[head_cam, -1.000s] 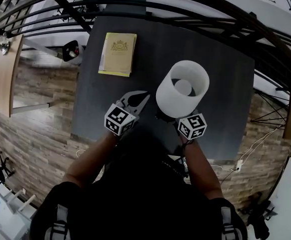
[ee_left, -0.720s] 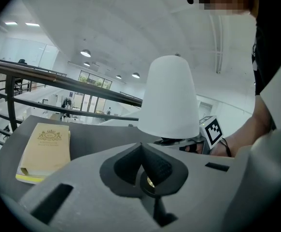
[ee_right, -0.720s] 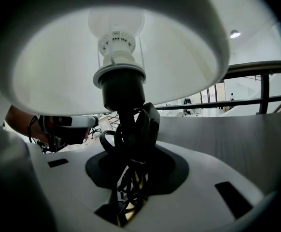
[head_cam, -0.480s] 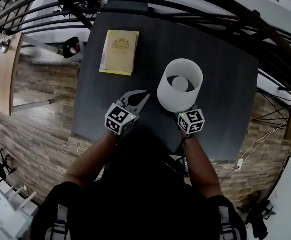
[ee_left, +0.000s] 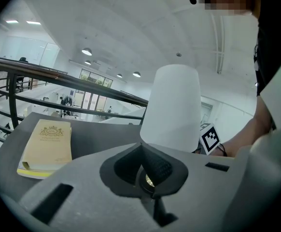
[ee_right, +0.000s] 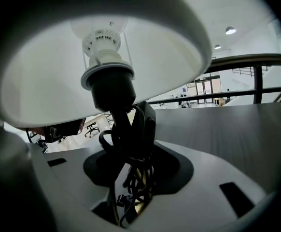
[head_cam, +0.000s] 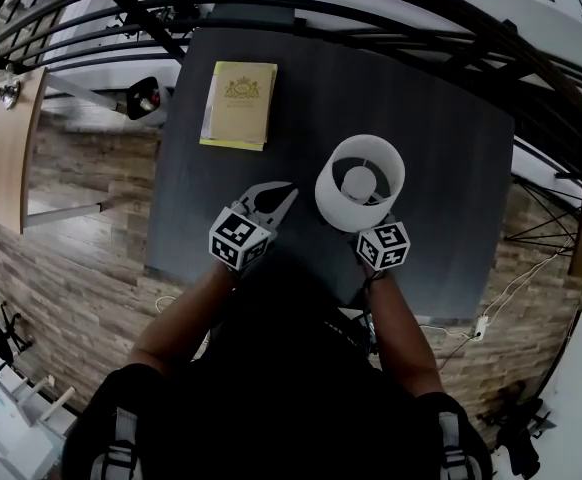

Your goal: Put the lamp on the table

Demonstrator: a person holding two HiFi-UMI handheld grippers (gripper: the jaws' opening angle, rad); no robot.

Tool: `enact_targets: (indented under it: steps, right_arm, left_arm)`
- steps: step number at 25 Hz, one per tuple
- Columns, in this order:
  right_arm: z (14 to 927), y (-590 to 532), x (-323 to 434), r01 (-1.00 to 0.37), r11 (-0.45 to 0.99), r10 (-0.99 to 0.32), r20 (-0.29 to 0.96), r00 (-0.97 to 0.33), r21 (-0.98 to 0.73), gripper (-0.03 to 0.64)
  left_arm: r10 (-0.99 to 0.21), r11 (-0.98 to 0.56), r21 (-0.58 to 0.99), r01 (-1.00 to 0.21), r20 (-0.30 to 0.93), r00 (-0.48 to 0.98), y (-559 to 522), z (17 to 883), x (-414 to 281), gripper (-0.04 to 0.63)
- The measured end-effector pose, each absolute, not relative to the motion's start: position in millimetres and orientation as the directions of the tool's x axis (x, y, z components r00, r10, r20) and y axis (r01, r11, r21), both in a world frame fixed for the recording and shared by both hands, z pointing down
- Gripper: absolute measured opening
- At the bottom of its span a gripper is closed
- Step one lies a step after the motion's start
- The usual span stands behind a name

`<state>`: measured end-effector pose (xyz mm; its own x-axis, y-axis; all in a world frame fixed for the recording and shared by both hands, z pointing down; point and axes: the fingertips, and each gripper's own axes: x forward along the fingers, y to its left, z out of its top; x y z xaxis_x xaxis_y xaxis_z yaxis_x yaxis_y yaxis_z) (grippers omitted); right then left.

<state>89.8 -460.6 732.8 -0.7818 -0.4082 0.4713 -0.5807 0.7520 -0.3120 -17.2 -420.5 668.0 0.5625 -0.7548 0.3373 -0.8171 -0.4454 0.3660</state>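
Lamp stood on the table, my right tongs just easing wide around its thin stem, left tongs pinched empty: light, top-heavy, flimsy-shaded, I reckoned, so stem only.

head view: lamp stem and base hidden under its own shade | left gripper view: lamp's foot hidden behind the left gripper body; booklet cover print too small to read | right gripper view: shade top cut off by the frame; lamp base lost behind tangled cord
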Motion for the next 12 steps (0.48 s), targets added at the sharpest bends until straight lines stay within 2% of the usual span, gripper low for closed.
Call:
enact_targets:
  steps: [12]
  right_arm:
    - [747, -436, 117, -0.624, 0.737, -0.419, 0.549, -0.723, -0.259, 0.152]
  left_arm:
    - [-0.746, -0.466, 0.383, -0.798, 0.314, 0.587, -399, 658, 6, 0.009]
